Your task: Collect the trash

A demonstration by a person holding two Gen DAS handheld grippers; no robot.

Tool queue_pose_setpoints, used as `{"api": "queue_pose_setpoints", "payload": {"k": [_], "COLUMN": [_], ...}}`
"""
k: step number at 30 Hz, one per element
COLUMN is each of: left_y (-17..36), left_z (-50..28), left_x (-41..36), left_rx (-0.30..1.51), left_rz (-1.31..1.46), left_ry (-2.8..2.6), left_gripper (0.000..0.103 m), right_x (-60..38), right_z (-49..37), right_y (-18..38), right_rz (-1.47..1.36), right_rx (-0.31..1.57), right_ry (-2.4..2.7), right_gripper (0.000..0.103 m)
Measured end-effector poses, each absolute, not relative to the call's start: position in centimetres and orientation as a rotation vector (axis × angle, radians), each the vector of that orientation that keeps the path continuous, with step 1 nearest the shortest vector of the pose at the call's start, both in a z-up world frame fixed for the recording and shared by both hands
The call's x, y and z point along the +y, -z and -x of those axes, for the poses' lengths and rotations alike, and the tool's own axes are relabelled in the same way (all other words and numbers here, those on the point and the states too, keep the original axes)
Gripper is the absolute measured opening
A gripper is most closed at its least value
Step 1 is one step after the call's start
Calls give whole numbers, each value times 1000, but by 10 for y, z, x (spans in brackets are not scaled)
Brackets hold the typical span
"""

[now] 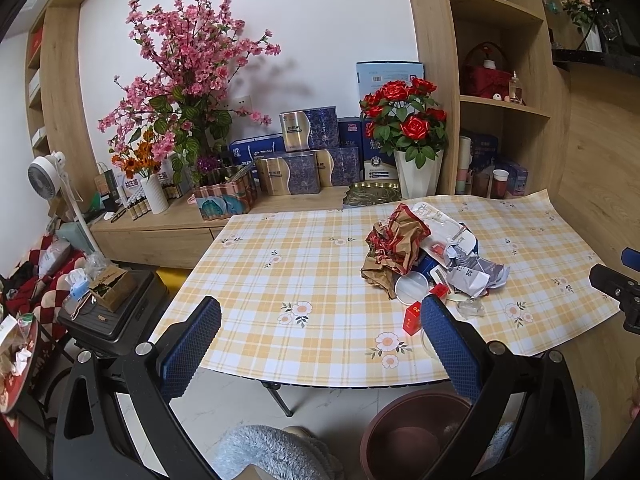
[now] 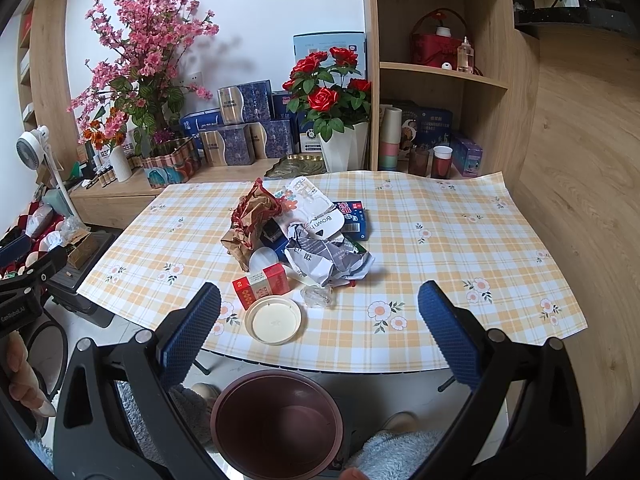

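Left gripper [image 1: 320, 336]: hovering over the near edge of the table [image 1: 280, 280], fingers spread wide and holding nothing.
Brown paper [image 2: 250, 220]: sitting crumpled at the left of the trash pile, bulky and springy by the look of it; a pinch across a thick fold is likely holding better than one on a loose flap.
Red box [image 2: 262, 285]: lying at the near left of the pile, just behind the round lid [image 2: 273, 319]; its flat sides are offering the fingers parallel faces.
Round lid: resting flat on the cloth nearest the edge, too low to pinch from above, so sliding it toward the edge is probably working better.
Grey wrapper [image 2: 328, 258]: sitting crumpled at the right of the pile, touching the clear plastic scrap [image 2: 318, 295] in front of it.
Bin [image 2: 276, 420]: standing on the floor below the near table edge, opening facing up, looking empty.
Right gripper [image 2: 319, 312]: hanging above the bin and table edge, fingers wide apart and gripping nothing; taking the nearest pieces first is keeping the pile from scattering.
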State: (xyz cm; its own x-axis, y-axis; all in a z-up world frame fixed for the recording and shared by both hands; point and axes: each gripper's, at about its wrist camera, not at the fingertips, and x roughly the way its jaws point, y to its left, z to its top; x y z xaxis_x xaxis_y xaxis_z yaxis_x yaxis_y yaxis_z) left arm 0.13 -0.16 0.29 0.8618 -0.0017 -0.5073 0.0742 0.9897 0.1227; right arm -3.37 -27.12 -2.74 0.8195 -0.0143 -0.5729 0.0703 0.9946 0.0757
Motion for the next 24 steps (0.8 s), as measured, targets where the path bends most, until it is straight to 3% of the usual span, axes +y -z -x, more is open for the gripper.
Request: {"api": "queue_pose_setpoints", "payload": {"k": [24], "left_y": [-1], "left_z": [-1], "left_x": [-2], "left_rx": [532], "left_rz": [-139], "left_ry": [41], "left_gripper": [98], "right_x": [-270], "right_z": [34], "right_y": [30], "right_rz": [-95], "right_rx": [611], "right_ry": [45], "right_gripper": [97]}}
